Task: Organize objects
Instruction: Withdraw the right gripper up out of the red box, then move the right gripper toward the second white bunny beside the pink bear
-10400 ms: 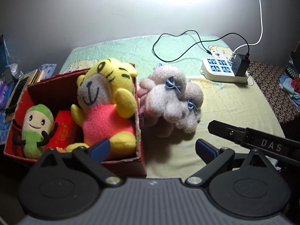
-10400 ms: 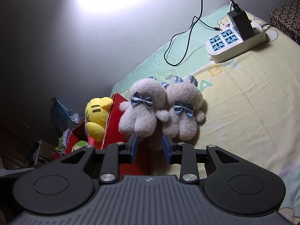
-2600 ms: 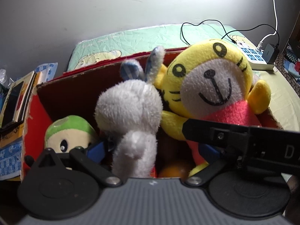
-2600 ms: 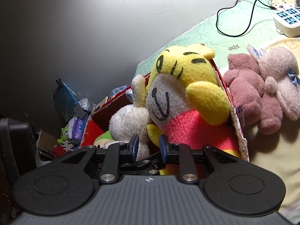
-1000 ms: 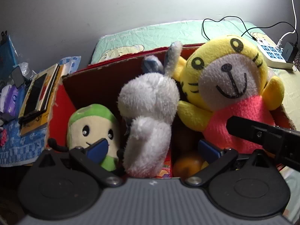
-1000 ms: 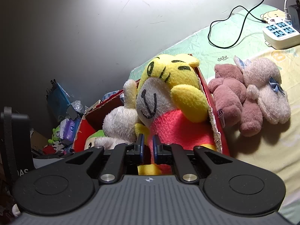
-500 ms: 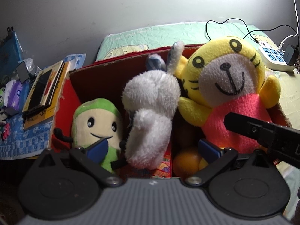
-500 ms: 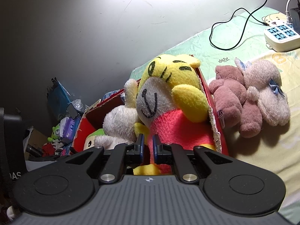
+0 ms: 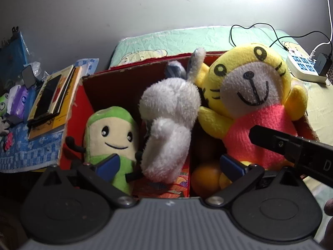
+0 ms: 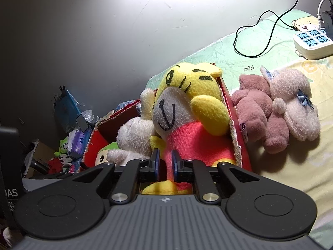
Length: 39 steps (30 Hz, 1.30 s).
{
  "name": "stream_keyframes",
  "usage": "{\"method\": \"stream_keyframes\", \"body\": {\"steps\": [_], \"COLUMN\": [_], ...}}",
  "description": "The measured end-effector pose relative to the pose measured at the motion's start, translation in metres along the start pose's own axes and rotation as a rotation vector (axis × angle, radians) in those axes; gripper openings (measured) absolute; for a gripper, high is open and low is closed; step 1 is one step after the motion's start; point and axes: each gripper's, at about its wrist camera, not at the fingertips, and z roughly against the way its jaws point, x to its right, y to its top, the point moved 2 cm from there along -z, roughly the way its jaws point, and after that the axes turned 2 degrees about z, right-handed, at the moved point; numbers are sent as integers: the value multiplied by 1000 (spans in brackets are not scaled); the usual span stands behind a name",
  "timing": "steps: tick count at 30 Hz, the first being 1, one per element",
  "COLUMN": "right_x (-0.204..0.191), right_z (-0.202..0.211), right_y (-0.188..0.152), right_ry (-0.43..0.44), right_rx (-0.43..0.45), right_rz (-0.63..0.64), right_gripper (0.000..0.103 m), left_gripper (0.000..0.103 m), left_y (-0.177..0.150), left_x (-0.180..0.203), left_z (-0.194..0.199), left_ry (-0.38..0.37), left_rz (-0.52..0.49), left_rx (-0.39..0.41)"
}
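A red cardboard box [image 9: 116,83] holds a green plush [image 9: 110,133], a white rabbit plush [image 9: 168,120], a yellow tiger plush [image 9: 254,95] in a pink shirt, and an orange ball [image 9: 205,176]. My left gripper [image 9: 168,164] is open and empty in front of the box. My right gripper [image 10: 165,164] is nearly shut and empty over the tiger [image 10: 187,108]. The box wall [image 10: 233,112] separates the tiger from a brown plush [image 10: 256,102] and a pale pink plush [image 10: 295,102] lying on the bed.
A white power strip [image 10: 312,41] with a black cable [image 10: 260,33] lies at the far right of the bed sheet [image 10: 291,177]. Books [image 9: 52,95] and clutter [image 10: 75,137] sit left of the box. A grey wall stands behind.
The white rabbit went from the bed into the box. My left gripper let it go and backed away. My right gripper closed to a narrow gap and drew back slightly.
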Motion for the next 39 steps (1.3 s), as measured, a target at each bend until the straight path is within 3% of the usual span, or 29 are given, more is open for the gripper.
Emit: {"method": "stream_keyframes", "body": {"steps": [13,25,39], "right_x": [5,7,31], "right_z": [21,39,59], "right_y": [-2,-1,4], "right_ry": [22,102,176], "right_rx": [21,26,-31], "right_rz": [8,52,98], "right_gripper": [17,17,19], "left_gripper": [102,102,102], "left_y": [-1,-12,-29], "left_x": [2,15,51], "left_z": [29,52,63], "left_ry": [12,25,60], "left_rz": [12,38,85], "left_rx": [26,39,19]}}
